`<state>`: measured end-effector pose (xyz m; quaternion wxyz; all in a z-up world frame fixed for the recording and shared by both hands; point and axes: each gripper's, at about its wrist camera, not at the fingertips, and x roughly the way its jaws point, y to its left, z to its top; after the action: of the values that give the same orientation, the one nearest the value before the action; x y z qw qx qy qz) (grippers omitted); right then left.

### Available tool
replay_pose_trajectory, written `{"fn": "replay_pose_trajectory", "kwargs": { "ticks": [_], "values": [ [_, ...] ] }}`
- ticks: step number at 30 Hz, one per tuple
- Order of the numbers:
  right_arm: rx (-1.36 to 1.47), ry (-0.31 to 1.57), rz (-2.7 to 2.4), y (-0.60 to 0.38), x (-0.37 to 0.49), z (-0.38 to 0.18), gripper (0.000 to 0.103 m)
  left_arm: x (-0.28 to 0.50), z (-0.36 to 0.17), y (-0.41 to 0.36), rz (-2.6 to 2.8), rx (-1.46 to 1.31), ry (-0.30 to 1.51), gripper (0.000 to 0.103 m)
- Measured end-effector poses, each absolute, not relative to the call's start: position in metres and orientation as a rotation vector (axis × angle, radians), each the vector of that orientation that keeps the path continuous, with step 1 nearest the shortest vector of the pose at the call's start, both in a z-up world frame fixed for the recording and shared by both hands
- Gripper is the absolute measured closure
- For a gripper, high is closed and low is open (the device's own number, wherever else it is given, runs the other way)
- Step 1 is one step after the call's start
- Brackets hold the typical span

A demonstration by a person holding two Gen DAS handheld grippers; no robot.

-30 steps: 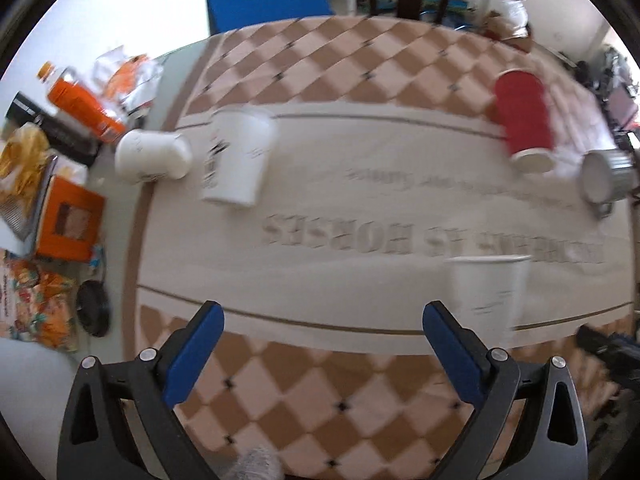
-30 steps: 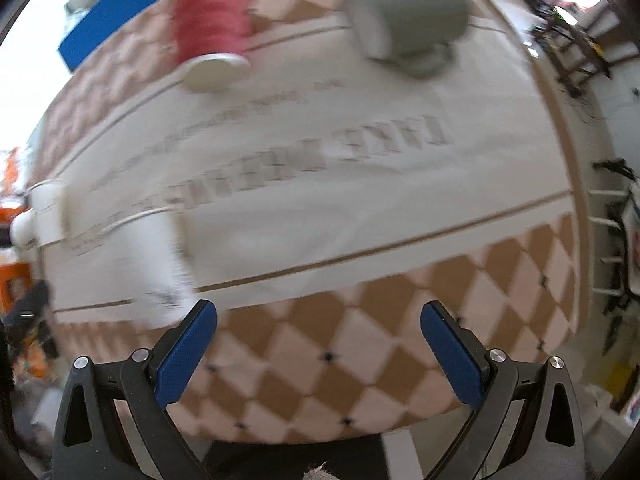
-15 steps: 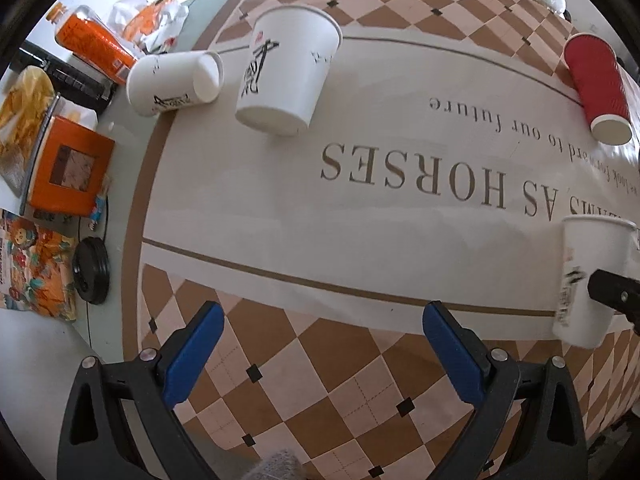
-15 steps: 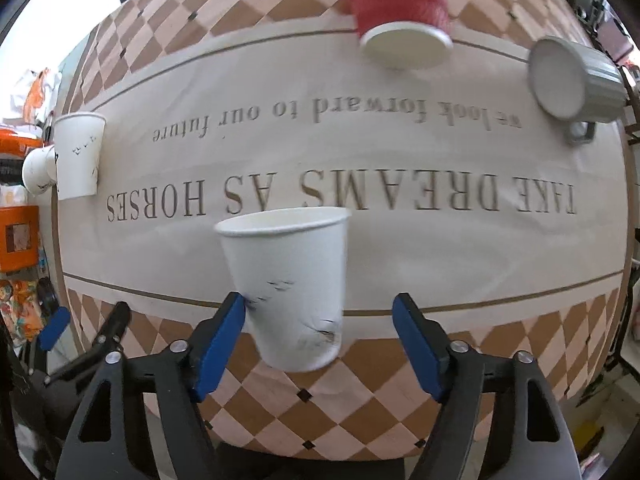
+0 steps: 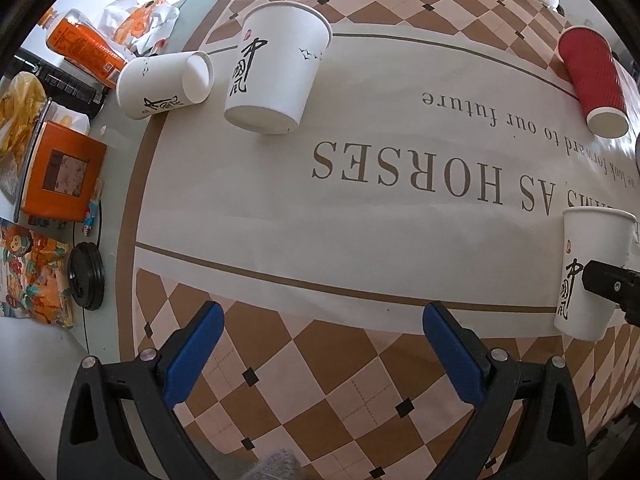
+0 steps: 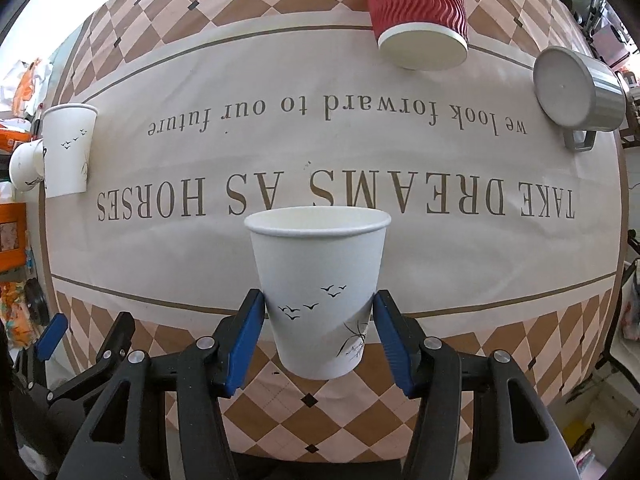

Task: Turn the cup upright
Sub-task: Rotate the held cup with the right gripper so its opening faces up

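A white paper cup with bird prints (image 6: 318, 292) stands upright, rim up, near the table's front edge. My right gripper (image 6: 320, 316) is shut on its lower body, a blue pad against each side. The same cup shows at the right edge of the left wrist view (image 5: 592, 272), with the right gripper's black body beside it. My left gripper (image 5: 320, 344) is open and empty over the checkered border at the front left, well apart from that cup.
A second white cup (image 5: 276, 68) stands upright at the back left, with a third (image 5: 166, 84) lying on its side beside it. A red ribbed cup (image 6: 418, 8) and a grey mug (image 6: 576, 92) lie at the back right. Snack packs and an orange bottle (image 5: 86, 48) crowd the left edge.
My right gripper has closed in from wide open onto the white cup, which now stands upright between its pads. The left gripper drew back and stays open.
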<state>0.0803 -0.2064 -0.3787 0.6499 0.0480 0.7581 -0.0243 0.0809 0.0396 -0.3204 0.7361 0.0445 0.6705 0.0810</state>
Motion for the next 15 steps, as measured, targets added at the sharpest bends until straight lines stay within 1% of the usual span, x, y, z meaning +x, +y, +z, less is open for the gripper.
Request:
{"fn": "replay_pose_trajectory", "kwargs": {
  "ticks": [3, 4, 5, 6, 10, 12, 15],
  "values": [
    [0.113, 1.724, -0.052, -0.21, 0.075, -0.373, 0.043, 0.083, -0.32, 0.039, 0.181, 0.092, 1.473, 0.001],
    [0.12, 1.728, -0.049, -0.211, 0.075, -0.371, 0.042, 0.084, -0.321, 0.04, 0.181, 0.087, 1.476, 0.001],
    [0.129, 1.728, -0.048, -0.21, 0.076, -0.372, 0.037, 0.085, -0.321, 0.04, 0.18, 0.082, 1.479, 0.001],
    [0.138, 1.727, -0.047, -0.211, 0.079, -0.373, 0.035, 0.086, -0.321, 0.04, 0.177, 0.078, 1.481, 0.001],
    [0.176, 1.73, -0.052, -0.213, 0.088, -0.378, 0.035, 0.092, -0.327, 0.04, 0.159, 0.059, 1.497, 0.001],
    [0.194, 1.729, -0.049, -0.213, 0.092, -0.38, 0.039, 0.095, -0.33, 0.04, 0.152, 0.053, 1.506, 0.001],
    [0.206, 1.682, -0.042, -0.213, 0.098, -0.373, 0.04, 0.099, -0.334, 0.038, 0.117, 0.031, 1.517, 0.001]
  ]
}}
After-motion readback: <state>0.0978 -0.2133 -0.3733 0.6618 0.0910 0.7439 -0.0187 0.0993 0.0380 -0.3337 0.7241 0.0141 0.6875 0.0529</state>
